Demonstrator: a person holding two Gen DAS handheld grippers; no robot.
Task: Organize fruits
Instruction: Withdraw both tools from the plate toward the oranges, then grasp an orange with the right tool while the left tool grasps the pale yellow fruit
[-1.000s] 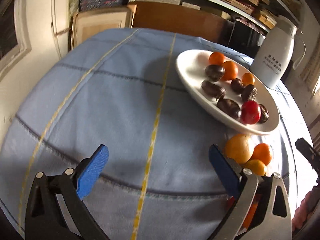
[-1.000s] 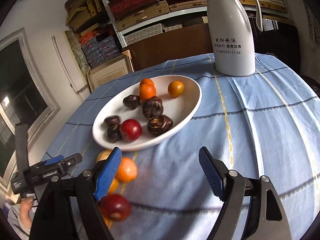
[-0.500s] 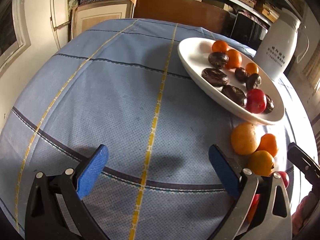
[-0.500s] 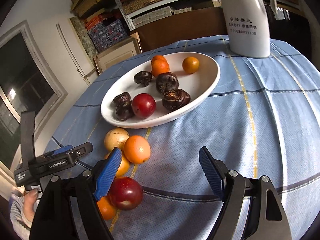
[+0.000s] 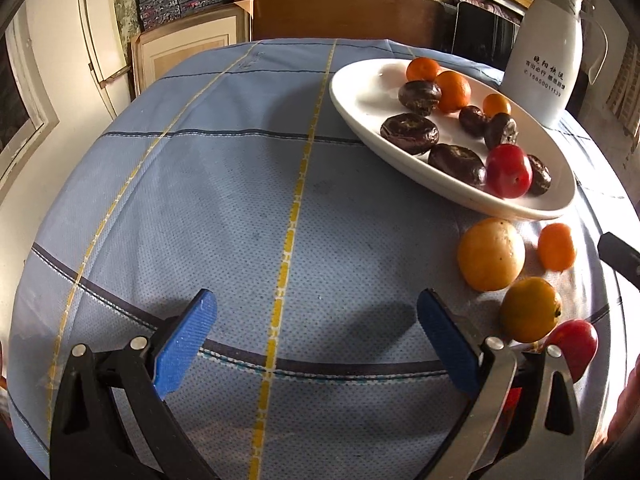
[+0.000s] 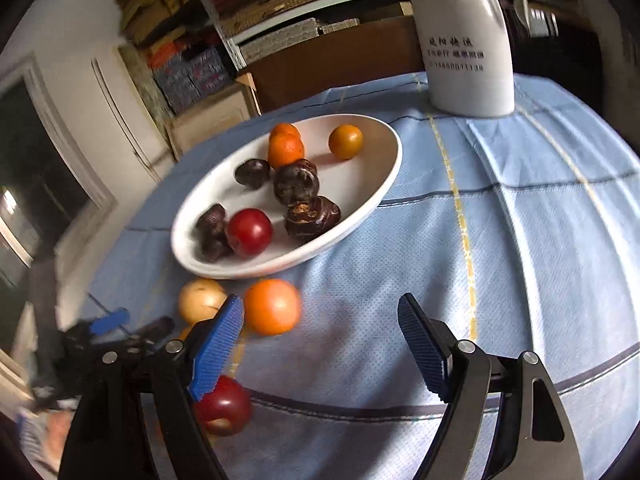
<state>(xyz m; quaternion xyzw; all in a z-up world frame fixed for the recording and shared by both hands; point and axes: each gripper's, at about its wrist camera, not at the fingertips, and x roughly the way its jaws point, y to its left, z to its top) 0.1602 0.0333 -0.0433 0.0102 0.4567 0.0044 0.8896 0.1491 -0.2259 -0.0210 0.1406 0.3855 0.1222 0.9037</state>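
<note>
One white oval plate [image 6: 384, 184] holds nine fruits: five dark wrinkled ones, three oranges, one red. Four loose fruits [image 5: 491, 254] lie at its rim, at two o'clock from the left gripper [image 5: 316, 344], released; eleven o'clock from the right gripper [image 6: 320, 354], likewise released.

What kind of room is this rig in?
Probably a home dining or storage room: a table under a blue checked cloth, a white thermos jug beside a plate of fruit, and shelves stacked with boxes behind.
</note>
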